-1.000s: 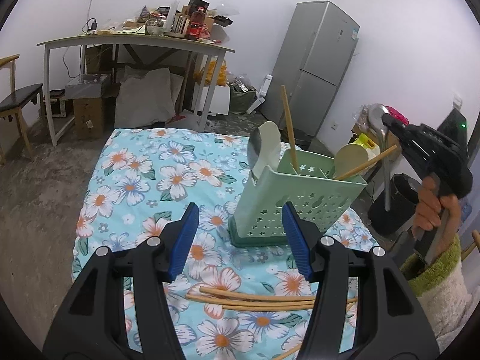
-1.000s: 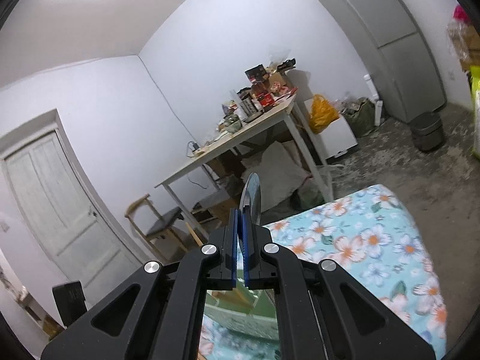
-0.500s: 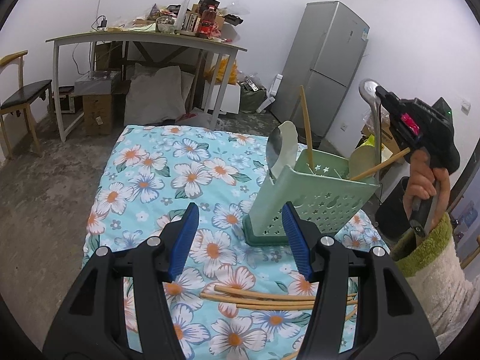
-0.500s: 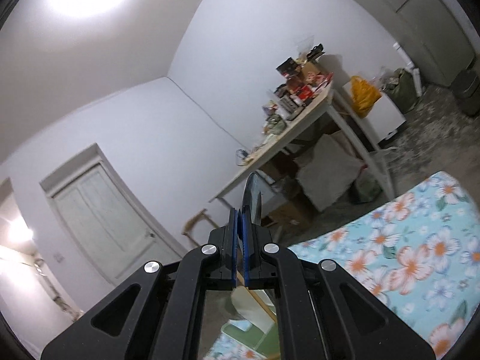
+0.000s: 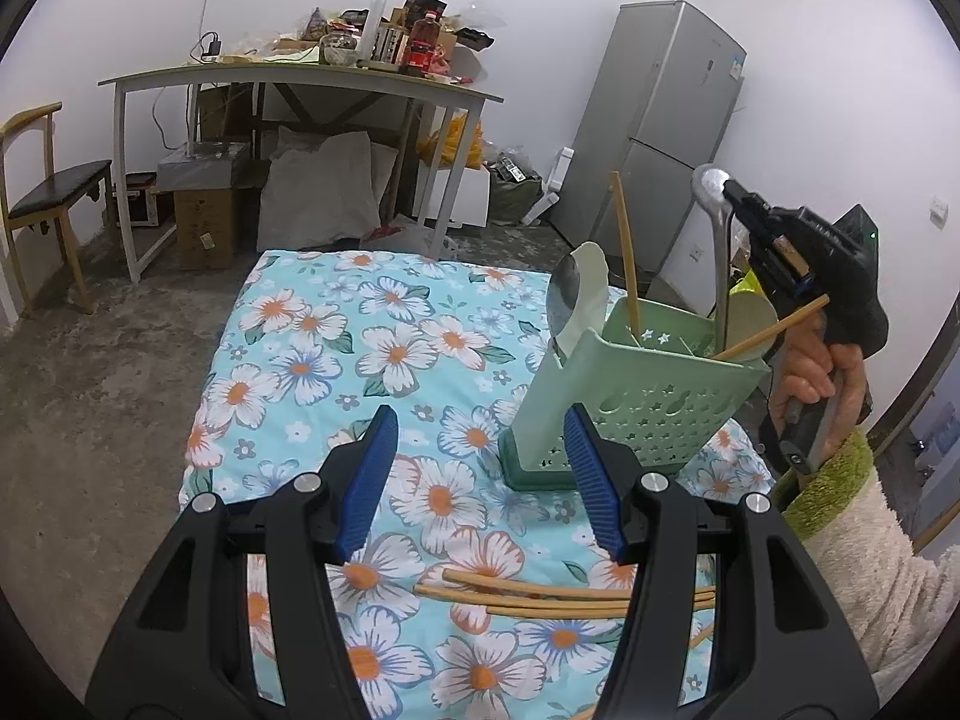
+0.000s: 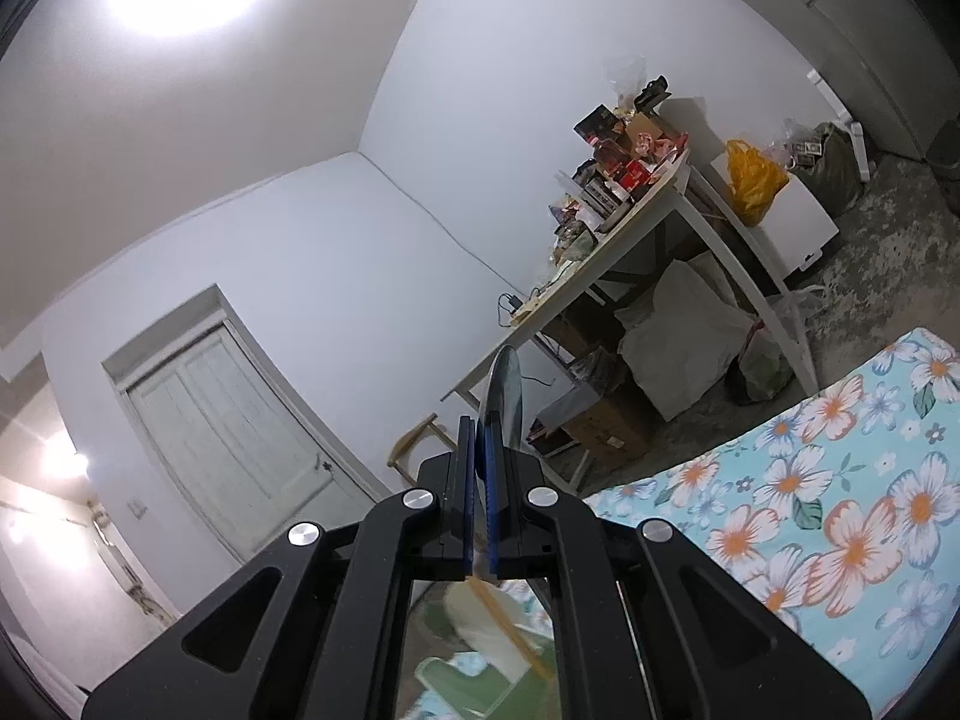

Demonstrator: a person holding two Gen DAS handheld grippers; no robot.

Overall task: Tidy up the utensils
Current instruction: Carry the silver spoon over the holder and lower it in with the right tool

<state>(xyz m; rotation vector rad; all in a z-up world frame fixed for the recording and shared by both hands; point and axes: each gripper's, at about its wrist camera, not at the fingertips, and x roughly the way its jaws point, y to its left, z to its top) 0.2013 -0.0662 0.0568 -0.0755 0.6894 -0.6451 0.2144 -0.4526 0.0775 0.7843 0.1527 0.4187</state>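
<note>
A green perforated utensil holder [image 5: 636, 402] stands on the flowered cloth [image 5: 336, 360]. It holds a metal spoon [image 5: 567, 294], upright chopsticks [image 5: 624, 252] and cream-coloured spoons [image 5: 747, 312]. My right gripper [image 5: 733, 195] is shut on a metal spoon [image 5: 719, 252] near its bowl. The handle hangs down into the holder's right side. In the right wrist view the spoon's bowl [image 6: 507, 390] sticks out past the shut right gripper [image 6: 480, 480], with the holder [image 6: 456, 678] below. My left gripper [image 5: 480, 480] stands open in front of the holder, with nothing between its pads. Several loose chopsticks [image 5: 540, 594] lie under it.
A person's hand in a cream and green sleeve [image 5: 840, 516] holds the right gripper at the cloth's right edge. Behind stand a cluttered table [image 5: 300, 78], a grey fridge [image 5: 660, 138] and a chair [image 5: 48, 192]. A white door [image 6: 228, 420] is on the far wall.
The right gripper has carried the spoon left and down, from beside the holder to over its right compartment. Its camera has tilted up and rolled. The left gripper has barely moved.
</note>
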